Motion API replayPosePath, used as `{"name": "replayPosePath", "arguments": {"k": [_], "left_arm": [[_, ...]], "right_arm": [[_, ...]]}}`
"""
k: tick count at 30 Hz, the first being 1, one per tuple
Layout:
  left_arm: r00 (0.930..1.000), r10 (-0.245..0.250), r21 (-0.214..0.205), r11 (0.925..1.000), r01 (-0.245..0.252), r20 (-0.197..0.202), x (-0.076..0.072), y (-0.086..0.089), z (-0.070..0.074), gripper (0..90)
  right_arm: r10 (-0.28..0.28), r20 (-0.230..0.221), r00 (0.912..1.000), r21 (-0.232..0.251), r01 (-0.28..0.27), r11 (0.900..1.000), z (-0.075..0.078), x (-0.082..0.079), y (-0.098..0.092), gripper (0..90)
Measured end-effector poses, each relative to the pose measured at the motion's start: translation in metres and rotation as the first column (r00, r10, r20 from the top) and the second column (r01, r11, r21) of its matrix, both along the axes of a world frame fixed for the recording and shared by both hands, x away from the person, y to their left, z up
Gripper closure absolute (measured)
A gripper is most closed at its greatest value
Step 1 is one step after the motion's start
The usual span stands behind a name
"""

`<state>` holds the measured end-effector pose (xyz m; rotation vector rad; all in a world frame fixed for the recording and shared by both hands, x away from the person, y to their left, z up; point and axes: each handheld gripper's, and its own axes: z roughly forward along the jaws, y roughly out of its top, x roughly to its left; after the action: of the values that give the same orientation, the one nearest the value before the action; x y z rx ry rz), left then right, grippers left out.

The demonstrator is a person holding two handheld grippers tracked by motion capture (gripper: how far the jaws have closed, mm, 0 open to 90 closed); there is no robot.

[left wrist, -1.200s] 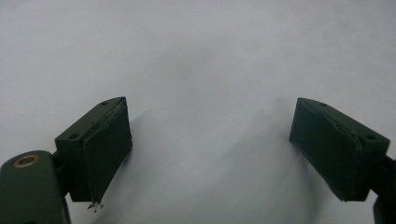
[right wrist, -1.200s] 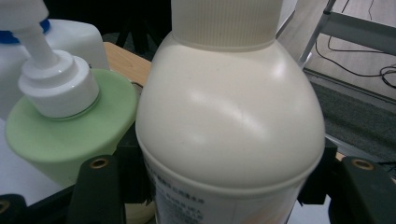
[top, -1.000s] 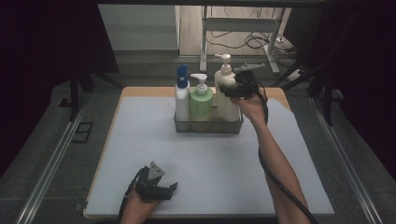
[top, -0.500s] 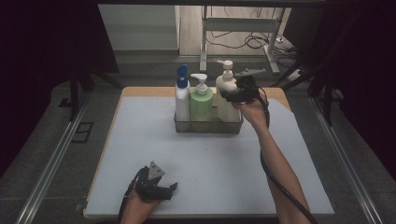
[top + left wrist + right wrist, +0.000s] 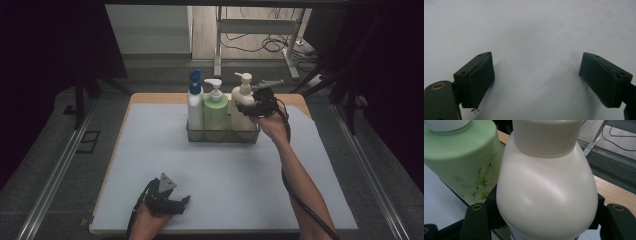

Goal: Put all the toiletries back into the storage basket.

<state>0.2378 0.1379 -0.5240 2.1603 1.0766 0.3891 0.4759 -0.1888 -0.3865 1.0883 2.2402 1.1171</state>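
A wire basket [image 5: 222,136] at the back of the white mat [image 5: 225,185] holds three upright bottles. At its left stands a white bottle with a blue cap [image 5: 195,105], in the middle a green pump bottle [image 5: 215,112] [image 5: 461,157], at the right a cream pump bottle [image 5: 242,100] [image 5: 546,192]. My right gripper [image 5: 248,108] is shut on the cream bottle's shoulder, one finger [image 5: 477,220] on each side of it. My left gripper [image 5: 179,202] [image 5: 536,80] rests open near the mat's front edge, with nothing but bare mat between its jaws.
The mat lies on a wooden table [image 5: 160,97]. Metal rails [image 5: 55,175] run along both sides. A metal frame [image 5: 250,30] and floor cables stand behind the table. The right gripper's cable [image 5: 300,200] trails along the forearm.
The right gripper has sunk a little with the cream bottle, which now stands lower in the basket beside the green one. The left gripper has not moved.
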Motion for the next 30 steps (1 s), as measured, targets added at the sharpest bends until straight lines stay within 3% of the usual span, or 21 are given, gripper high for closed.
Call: {"name": "replayPosePath", "arguments": {"k": [15,22,30], "left_arm": [[1.0,0.0,0.0,1.0,0.0,0.001,0.0,0.0,0.0,12.4],[1.0,0.0,0.0,1.0,0.0,0.001,0.0,0.0,0.0,12.4],[1.0,0.0,0.0,1.0,0.0,0.001,0.0,0.0,0.0,12.4]], "right_arm": [[0.005,-0.03,0.9995,-0.013,-0.006,0.9999,-0.016,-0.005,-0.002,36.1],[0.008,-0.009,0.9999,0.002,-0.008,1.0,-0.02,-0.008,-0.004,35.1],[0.028,-0.015,0.9995,-0.002,-0.028,0.9996,-0.027,-0.01,-0.004,25.6]]}}
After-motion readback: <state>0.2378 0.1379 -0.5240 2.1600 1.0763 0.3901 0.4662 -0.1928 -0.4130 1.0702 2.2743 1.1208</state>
